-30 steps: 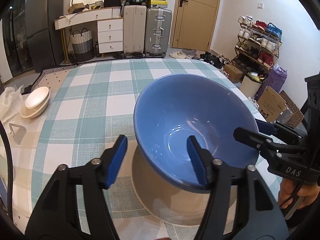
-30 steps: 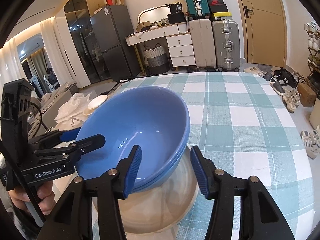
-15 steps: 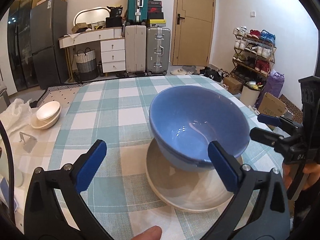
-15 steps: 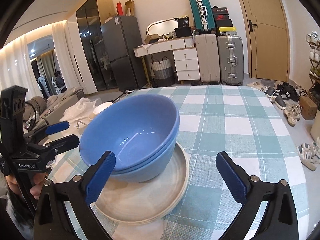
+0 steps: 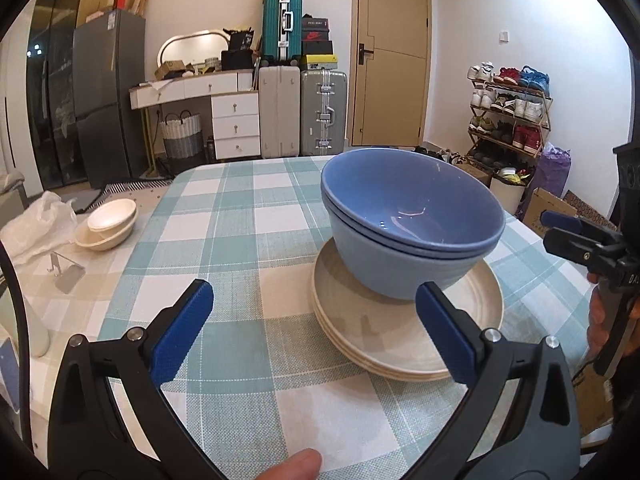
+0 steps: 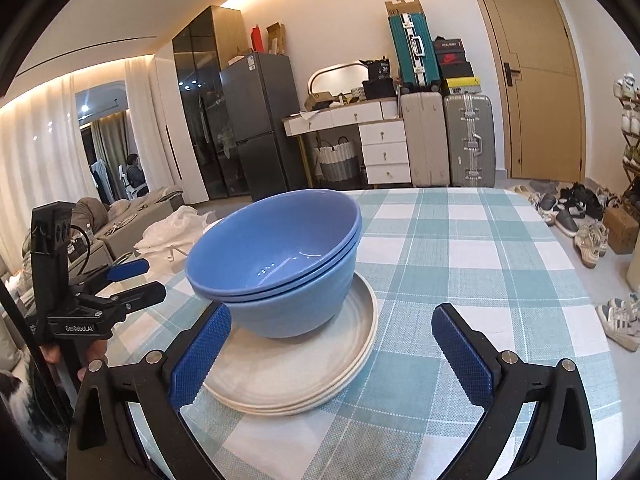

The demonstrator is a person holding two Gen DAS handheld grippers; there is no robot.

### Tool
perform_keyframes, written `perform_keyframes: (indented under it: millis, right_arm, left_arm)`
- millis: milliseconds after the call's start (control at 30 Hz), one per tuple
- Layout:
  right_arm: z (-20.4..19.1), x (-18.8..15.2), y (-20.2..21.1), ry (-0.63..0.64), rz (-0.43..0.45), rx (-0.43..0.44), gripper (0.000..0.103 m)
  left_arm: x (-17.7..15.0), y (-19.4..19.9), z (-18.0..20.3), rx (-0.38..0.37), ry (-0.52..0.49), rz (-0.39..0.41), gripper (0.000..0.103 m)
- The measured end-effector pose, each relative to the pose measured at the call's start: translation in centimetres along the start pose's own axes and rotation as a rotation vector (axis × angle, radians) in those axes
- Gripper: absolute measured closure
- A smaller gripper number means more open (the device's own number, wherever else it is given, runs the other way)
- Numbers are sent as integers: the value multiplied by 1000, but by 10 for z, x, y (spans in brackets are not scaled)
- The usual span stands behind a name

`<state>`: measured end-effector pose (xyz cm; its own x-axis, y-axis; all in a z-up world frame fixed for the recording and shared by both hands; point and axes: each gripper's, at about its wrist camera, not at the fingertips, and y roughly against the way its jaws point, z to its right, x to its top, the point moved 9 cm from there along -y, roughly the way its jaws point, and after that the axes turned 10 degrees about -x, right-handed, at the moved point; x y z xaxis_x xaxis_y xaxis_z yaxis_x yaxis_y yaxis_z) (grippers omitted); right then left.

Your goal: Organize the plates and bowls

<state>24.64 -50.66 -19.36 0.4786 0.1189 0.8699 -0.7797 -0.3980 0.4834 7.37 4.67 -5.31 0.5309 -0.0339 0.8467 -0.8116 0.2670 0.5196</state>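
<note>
**Checked counter: bowl stack set down, both grippers clear**

Left wrist: checked counter [image 5: 248,240] carries blue bowls [image 5: 412,220], nested, on cream plates [image 5: 404,340]. Left gripper [image 5: 316,332]: fingers just opened, now wide apart, nothing btwn. Bowls sit off-centre on plates; a nudge could tip them.

Right wrist: right gripper [image 6: 332,348], fingers just spread, empty, left one near plate rim. A swing could clip it and slide the stack.

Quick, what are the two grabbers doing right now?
Left gripper: open, holding nothing, just let go.
Right gripper: open, holding nothing, just let go.
</note>
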Motion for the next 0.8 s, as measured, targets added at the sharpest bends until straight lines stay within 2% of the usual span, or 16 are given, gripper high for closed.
perform_keyframes:
  millis: [233, 433, 600, 700, 800]
  right_arm:
    - [-2, -7, 6, 57, 69, 5, 1]
    - [2, -7, 11, 44, 106, 43, 1]
    - [8, -10, 10, 58, 129, 11, 1]
    - [10, -8, 13, 50, 146, 32, 1]
    - [13, -9, 15, 70, 154, 12, 1]
  left_arm:
    - [-6, 2, 1, -8, -22, 46, 2]
    - [-8, -2, -5, -18, -12, 65, 2]
    - [-8, -5, -11, -31, -11, 89, 2]
    - [-7, -7, -15, -59, 3, 96, 2]
    - [-6, -7, -19, -52, 10, 102, 2]
